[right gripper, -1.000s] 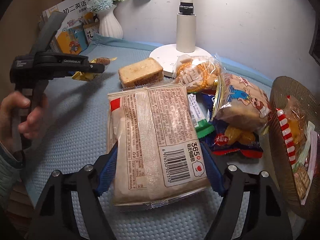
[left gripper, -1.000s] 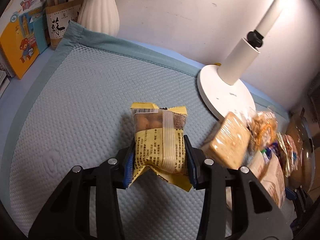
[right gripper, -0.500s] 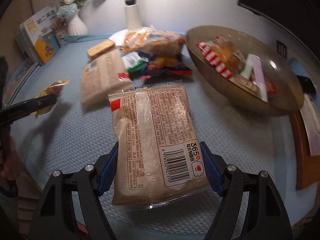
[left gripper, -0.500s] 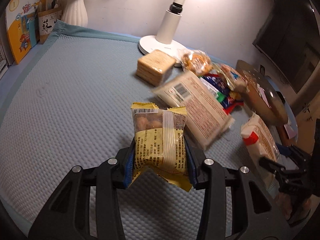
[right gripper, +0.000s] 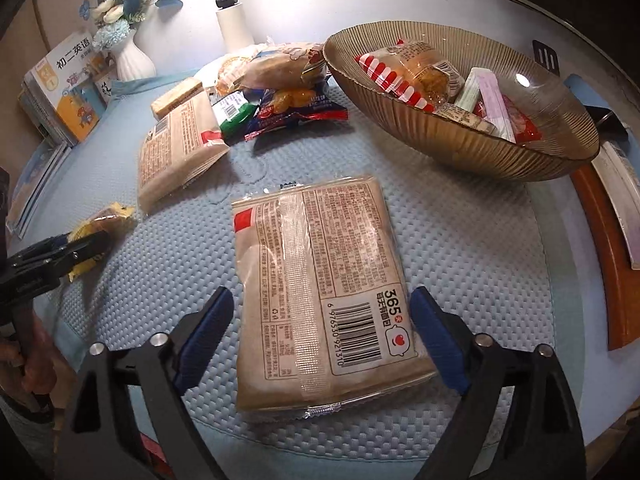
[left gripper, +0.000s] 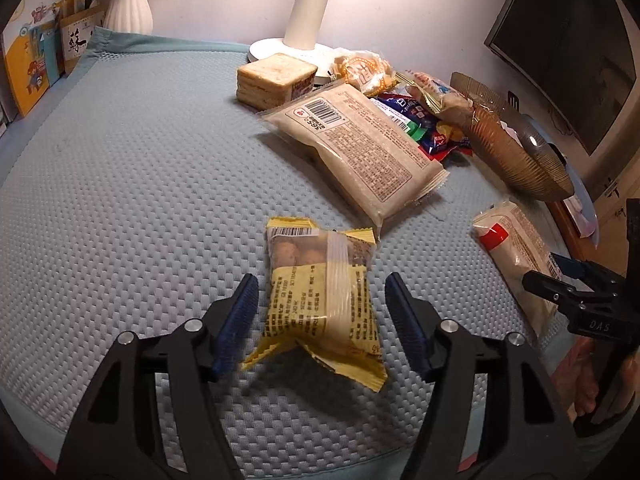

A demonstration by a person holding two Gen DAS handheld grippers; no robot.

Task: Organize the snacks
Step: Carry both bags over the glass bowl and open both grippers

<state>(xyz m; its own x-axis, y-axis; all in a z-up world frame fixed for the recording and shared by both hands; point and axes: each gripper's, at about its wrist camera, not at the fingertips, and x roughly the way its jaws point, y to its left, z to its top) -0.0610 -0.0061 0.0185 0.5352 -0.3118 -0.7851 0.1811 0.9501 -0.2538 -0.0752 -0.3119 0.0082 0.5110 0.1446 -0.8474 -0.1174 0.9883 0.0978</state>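
Observation:
A yellow snack packet [left gripper: 320, 288] lies on the blue-grey mat [left gripper: 132, 184] near its front edge. My left gripper [left gripper: 322, 320] is open, its blue pads standing apart on either side of the packet. A beige bread packet [right gripper: 320, 280] with a barcode lies flat on the mat, and my right gripper [right gripper: 322, 332] is open around it without touching. A ribbed brown glass bowl [right gripper: 460, 148] at the right holds several wrapped snacks. A second beige bread packet [left gripper: 360, 148] lies mid-mat.
Behind the second packet are a wrapped toast sandwich [left gripper: 274, 78] and a pile of mixed snack bags [right gripper: 288, 96]. A white lamp [left gripper: 304, 12], a white vase [left gripper: 128, 4] and books [left gripper: 36, 52] line the back. A hand [right gripper: 28, 364] holds the left gripper.
Both grippers have opened and let go of their packets, which now lie on the mat. Both had swung toward the mat's front edge before that.

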